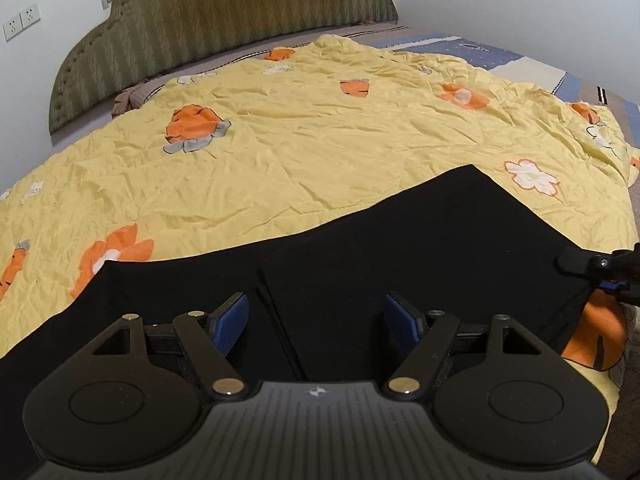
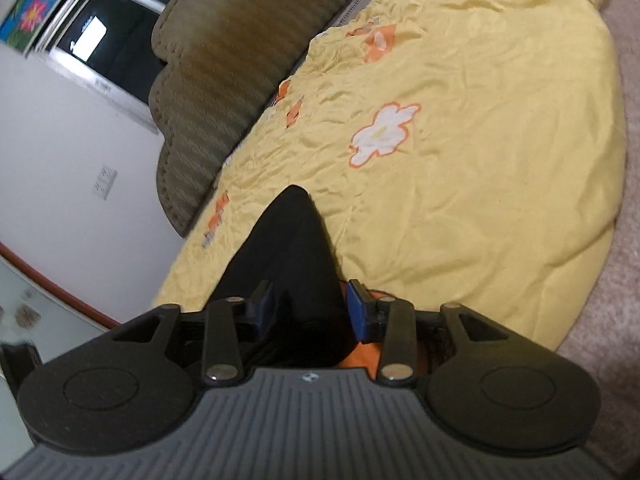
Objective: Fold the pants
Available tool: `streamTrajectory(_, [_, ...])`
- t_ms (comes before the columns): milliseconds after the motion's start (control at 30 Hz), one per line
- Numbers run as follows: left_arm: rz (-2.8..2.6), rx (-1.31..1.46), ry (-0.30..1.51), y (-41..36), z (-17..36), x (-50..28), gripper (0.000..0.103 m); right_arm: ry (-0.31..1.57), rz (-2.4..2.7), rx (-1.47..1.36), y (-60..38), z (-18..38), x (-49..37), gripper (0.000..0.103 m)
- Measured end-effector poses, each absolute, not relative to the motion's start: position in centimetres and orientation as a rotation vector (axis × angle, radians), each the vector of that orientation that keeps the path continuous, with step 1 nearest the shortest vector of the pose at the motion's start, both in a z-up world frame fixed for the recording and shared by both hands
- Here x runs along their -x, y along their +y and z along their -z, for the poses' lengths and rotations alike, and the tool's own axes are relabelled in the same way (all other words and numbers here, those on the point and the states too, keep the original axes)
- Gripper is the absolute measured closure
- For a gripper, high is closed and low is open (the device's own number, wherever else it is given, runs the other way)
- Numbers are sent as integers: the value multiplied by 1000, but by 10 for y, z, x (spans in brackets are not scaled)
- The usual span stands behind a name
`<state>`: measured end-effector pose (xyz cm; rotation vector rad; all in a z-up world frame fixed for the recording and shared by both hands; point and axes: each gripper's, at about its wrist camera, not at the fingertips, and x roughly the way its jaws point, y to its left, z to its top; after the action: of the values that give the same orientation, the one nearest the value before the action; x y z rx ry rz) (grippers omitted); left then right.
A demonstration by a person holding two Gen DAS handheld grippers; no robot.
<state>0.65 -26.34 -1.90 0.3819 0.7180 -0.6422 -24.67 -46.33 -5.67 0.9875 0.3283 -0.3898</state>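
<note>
The left gripper (image 1: 317, 320) hangs spread wide over the black pants (image 1: 360, 248), which run from 9 to 3 o'clock on the yellow quilt (image 1: 280, 140). The right gripper (image 2: 311, 307), parted, straddles their edge; beyond, the headboard (image 1: 224, 12).

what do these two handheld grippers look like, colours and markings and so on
The left gripper and right gripper match: black linkage arms with silver pivot pins, round black discs either side, blue textured pads on the jaws, and a ribbed grey body bearing a small white emblem. No cables or sleeves show.
</note>
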Motion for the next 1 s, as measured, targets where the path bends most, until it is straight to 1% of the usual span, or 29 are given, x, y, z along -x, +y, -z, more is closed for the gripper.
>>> streamTrajectory(33, [643,-387,714,-264,18,-6,29,337,405,-955,-461,54,243,84])
streamTrajectory(133, [652,-389,706,-266,10,-7,29,347,445,-827,-448,40,236,88])
streamTrajectory(200, [687,-354,729,-268,2,-11,28,372,486,-661,-429,24,230,88])
streamTrajectory(300, [761,-260,800,-271,-11,-20,21,421,526,-330,-390,1,213,89])
streamTrajectory(400, [824,-155,861,-273,-21,-24,21,461,525,-16,-346,-12,196,89])
streamTrajectory(533, [872,-119,893,-279,-28,-22,21,503,504,280,-300,-9,179,89])
streamTrajectory(633, [873,-154,885,-288,-31,-18,21,520,501,415,-280,-2,172,89])
streamTrajectory(800, [861,-200,904,-312,-23,-19,21,528,474,537,-261,3,166,89])
streamTrajectory(867, [824,-181,897,-315,-19,-20,23,522,463,559,-258,2,166,89])
streamTrajectory(900, [818,-164,892,-315,-18,-20,42,520,458,562,-257,2,166,89])
streamTrajectory(933, [823,-157,905,-315,-16,-21,76,519,453,563,-256,1,166,89])
streamTrajectory(967, [837,-151,937,-316,-13,-23,84,517,452,562,-257,1,165,89])
streamTrajectory(1000, [839,-137,955,-317,-11,-25,86,516,453,562,-257,1,166,89])
